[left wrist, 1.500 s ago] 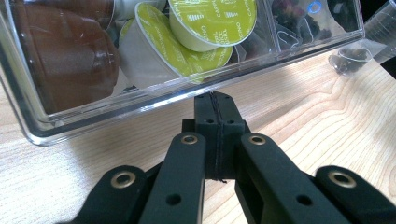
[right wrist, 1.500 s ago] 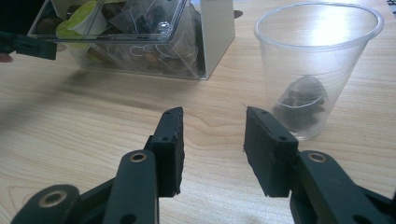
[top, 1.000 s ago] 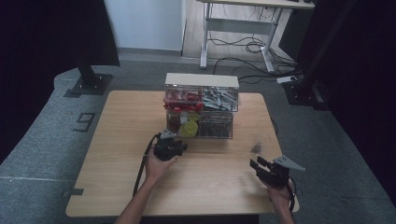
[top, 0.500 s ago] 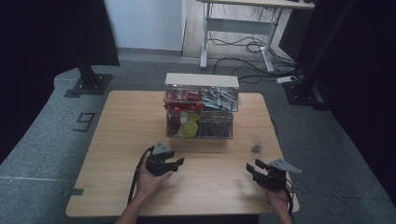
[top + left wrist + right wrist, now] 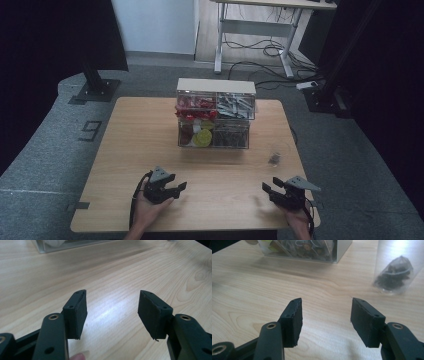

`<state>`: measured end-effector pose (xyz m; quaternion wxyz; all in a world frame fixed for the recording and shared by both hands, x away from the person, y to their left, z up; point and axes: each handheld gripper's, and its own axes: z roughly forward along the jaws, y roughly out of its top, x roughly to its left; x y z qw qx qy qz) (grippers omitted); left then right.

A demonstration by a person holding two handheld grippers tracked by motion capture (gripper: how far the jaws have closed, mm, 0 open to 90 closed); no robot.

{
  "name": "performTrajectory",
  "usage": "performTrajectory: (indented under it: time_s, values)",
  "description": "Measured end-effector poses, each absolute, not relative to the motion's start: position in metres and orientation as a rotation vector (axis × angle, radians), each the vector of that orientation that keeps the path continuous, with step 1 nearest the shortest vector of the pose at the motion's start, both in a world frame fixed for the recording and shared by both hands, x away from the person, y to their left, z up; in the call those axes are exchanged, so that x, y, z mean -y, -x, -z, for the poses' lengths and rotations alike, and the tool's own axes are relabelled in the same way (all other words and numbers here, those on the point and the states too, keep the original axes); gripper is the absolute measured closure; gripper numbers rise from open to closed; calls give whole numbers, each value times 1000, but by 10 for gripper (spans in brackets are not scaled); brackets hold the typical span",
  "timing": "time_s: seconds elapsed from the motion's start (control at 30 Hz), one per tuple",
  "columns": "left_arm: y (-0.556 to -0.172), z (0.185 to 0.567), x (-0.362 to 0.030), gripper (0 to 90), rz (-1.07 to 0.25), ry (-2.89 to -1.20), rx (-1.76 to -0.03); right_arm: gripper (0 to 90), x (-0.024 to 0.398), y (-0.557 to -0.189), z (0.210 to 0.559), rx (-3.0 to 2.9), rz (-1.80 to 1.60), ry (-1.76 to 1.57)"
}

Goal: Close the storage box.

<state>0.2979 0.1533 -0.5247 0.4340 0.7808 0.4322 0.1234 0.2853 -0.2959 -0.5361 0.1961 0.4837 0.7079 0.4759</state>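
A clear plastic organiser box (image 5: 215,114) with a pale lid stands at the table's middle back, its compartments holding red, yellow, grey and brown items. Its corner shows in the left gripper view (image 5: 57,245) and its front in the right gripper view (image 5: 307,250). A clear cup (image 5: 273,155) with a dark tea bag inside stands right of the box, seen close in the right gripper view (image 5: 395,270). My left gripper (image 5: 176,190) is open near the front left edge, jaws empty (image 5: 112,312). My right gripper (image 5: 270,190) is open at the front right, empty (image 5: 325,317).
The wooden table (image 5: 140,140) has bare surface around both grippers. Beyond the table stand a dark stand base (image 5: 95,90) at the left and a desk frame with cables (image 5: 260,45) at the back.
My left gripper has drawn back from the box's front toward the near table edge. The right gripper has shifted slightly nearer the front edge.
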Motion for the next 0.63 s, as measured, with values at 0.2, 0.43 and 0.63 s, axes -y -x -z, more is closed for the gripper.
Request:
performTrajectory:
  time_s: [0.2,0.43,0.63]
  values:
    - [-293,528,-165,405,-321,-1931,-1114,428,300,-281,541,-1994,-1312,-1364]
    - [-292,527,-165,406,-324,-1932,-1105,428,299,-282,542,-2004,-1308,-1360]
    - [-293,528,-166,405,-340,-1935,-1112,427,300,-283,543,-2005,-1308,-1363]
